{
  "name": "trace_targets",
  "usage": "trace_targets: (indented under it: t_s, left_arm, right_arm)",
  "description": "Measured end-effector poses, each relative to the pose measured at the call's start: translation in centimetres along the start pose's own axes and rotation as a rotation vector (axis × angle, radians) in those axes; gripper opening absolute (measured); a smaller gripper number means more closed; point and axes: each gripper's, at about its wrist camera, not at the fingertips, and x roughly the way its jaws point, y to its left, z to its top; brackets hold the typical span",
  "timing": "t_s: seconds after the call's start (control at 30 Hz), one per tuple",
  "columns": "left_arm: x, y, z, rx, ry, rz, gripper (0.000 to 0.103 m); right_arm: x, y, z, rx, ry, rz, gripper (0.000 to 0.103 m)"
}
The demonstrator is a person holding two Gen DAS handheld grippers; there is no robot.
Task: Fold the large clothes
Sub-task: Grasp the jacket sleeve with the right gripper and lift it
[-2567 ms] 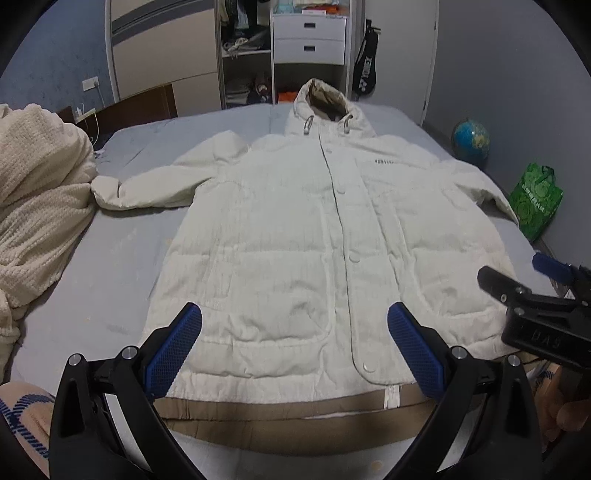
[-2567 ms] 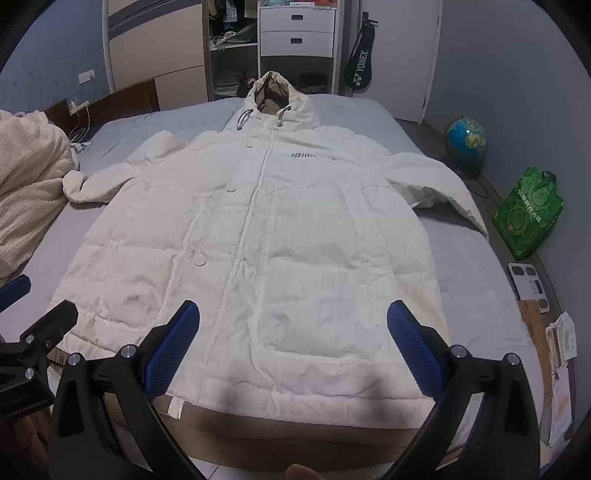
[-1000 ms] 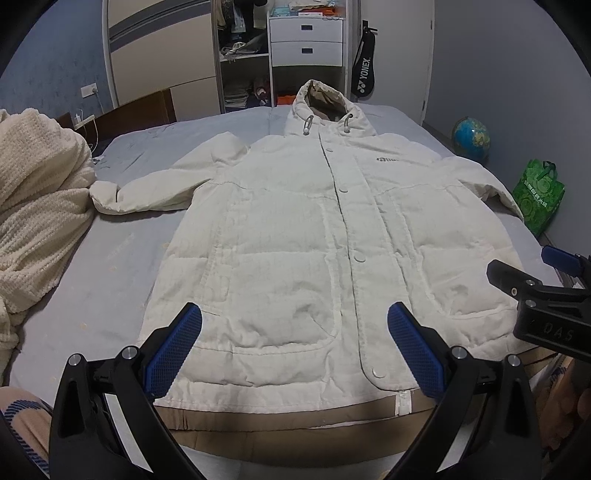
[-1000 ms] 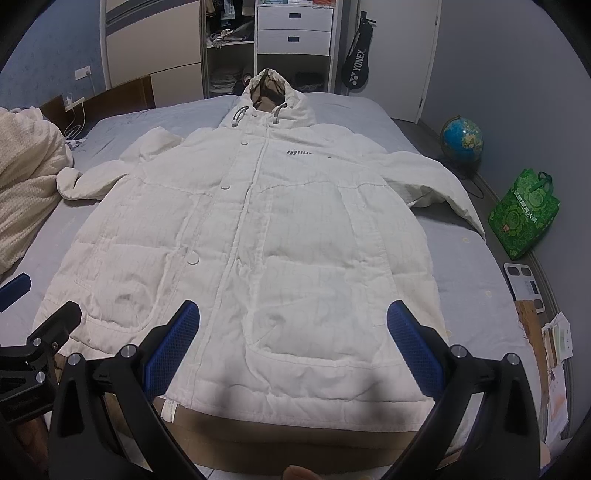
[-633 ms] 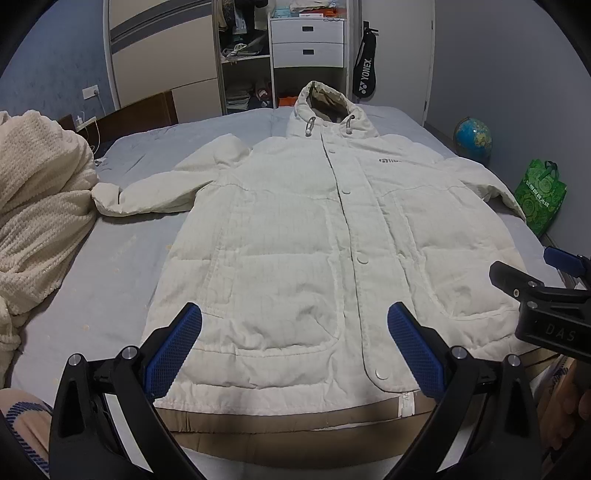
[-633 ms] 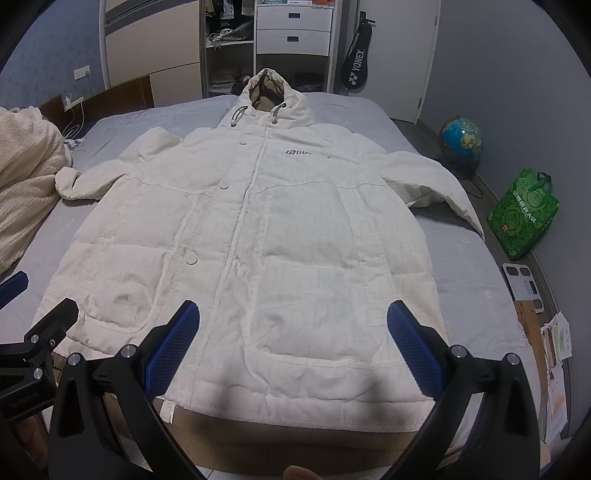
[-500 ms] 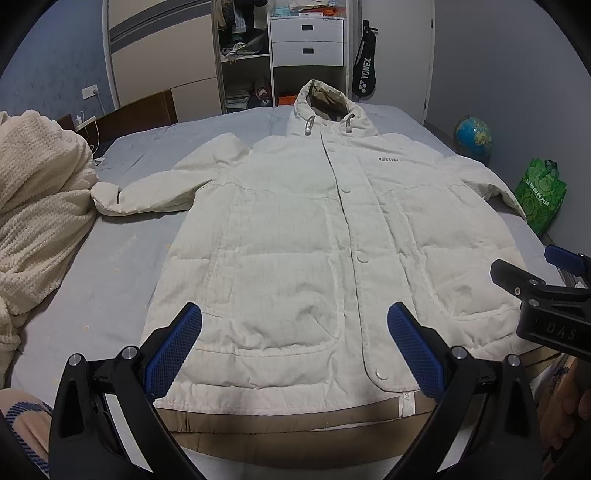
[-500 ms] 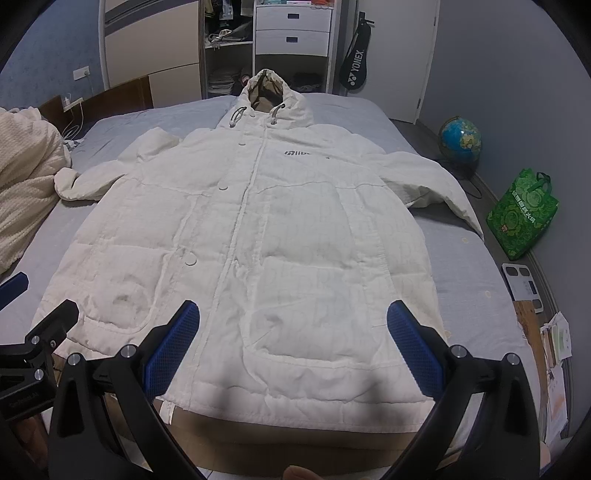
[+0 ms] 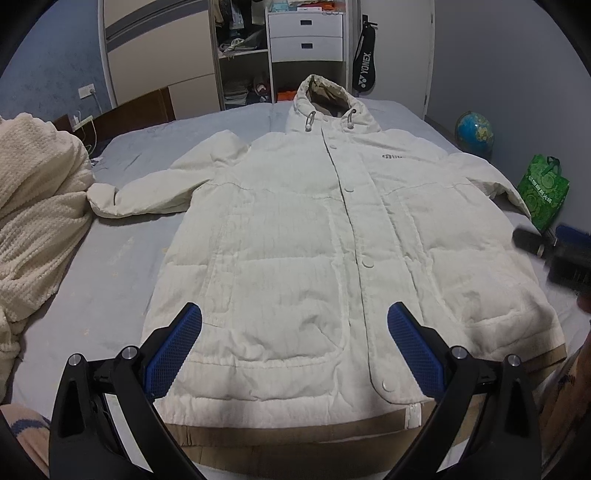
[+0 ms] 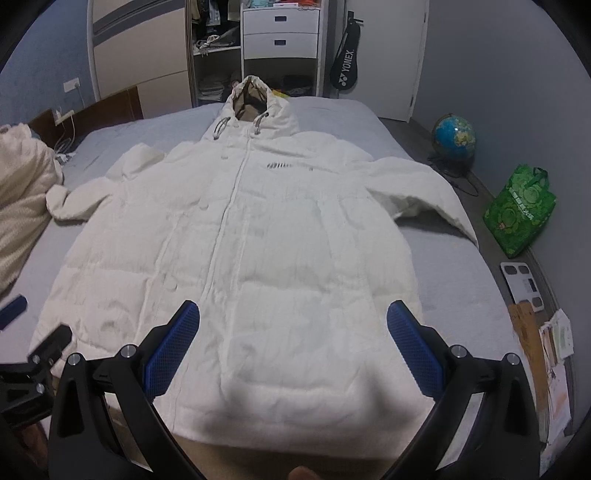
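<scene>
A large white hooded padded coat (image 9: 314,258) lies flat, front up and buttoned, on the grey bed (image 9: 110,288), hood at the far end, sleeves spread out, tan hem at the near edge. It also shows in the right wrist view (image 10: 258,258). My left gripper (image 9: 295,347) is open and empty above the lower left front of the coat. My right gripper (image 10: 291,347) is open and empty above the lower right front; it shows blurred at the right edge of the left wrist view (image 9: 554,251).
A cream knitted blanket (image 9: 33,221) is heaped on the bed's left side. A globe (image 10: 454,134), a green bag (image 10: 521,210), a scale (image 10: 524,284) and papers (image 10: 554,339) lie on the floor right of the bed. A wardrobe and drawers (image 9: 306,35) stand behind.
My right gripper has moved forward and up over the coat, so it sits higher and blurred in the left wrist view. The coat has not moved.
</scene>
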Motion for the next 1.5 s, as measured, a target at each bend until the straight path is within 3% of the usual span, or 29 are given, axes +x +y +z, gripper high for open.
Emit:
trace_targets:
  t_s: [0.13, 0.3, 0.43, 0.63, 0.9, 1.1, 1.3, 1.4, 1.5]
  left_arm:
    - [1.2, 0.0, 0.6, -0.001, 0.026, -0.013, 0.097]
    - [2.7, -0.3, 1.5, 0.012, 0.054, -0.033, 0.097]
    - [3.9, 0.0, 2.8, 0.038, 0.050, -0.039, 0.097]
    - [6.4, 1.5, 4.4, 0.036, 0.074, -0.015, 0.097]
    - [9.5, 3.2, 6.1, 0.002, 0.130, 0.015, 0.097]
    - [11.8, 5.6, 8.3, -0.074, 0.148, 0.032, 0.097]
    - [13.4, 10.4, 10.3, -0.181, 0.154, 0.126, 0.097]
    - [13.8, 12.1, 11.2, -0.185, 0.150, 0.190, 0.097]
    - [13.6, 12.4, 11.9, -0.191, 0.147, 0.207, 0.097]
  right_arm:
    - [1.0, -3.6, 3.0, 0.058, 0.001, 0.070, 0.097]
    - [3.7, -10.1, 6.4, 0.173, 0.001, 0.064, 0.097]
    - [6.7, -17.4, 7.8, 0.359, 0.025, 0.119, 0.097]
    - [11.0, -27.2, 7.5, 0.602, 0.053, 0.164, 0.097]
    - [16.1, -38.1, 3.1, 0.978, 0.075, 0.291, 0.097]
    - [19.2, -42.0, 0.8, 1.123, 0.068, 0.360, 0.097]
    - [22.5, -44.8, -1.7, 1.297, 0.060, 0.440, 0.097]
    - [24.0, -45.1, -2.6, 1.349, 0.090, 0.515, 0.097]
    - [25.5, -45.2, -2.9, 1.343, 0.154, 0.533, 0.097]
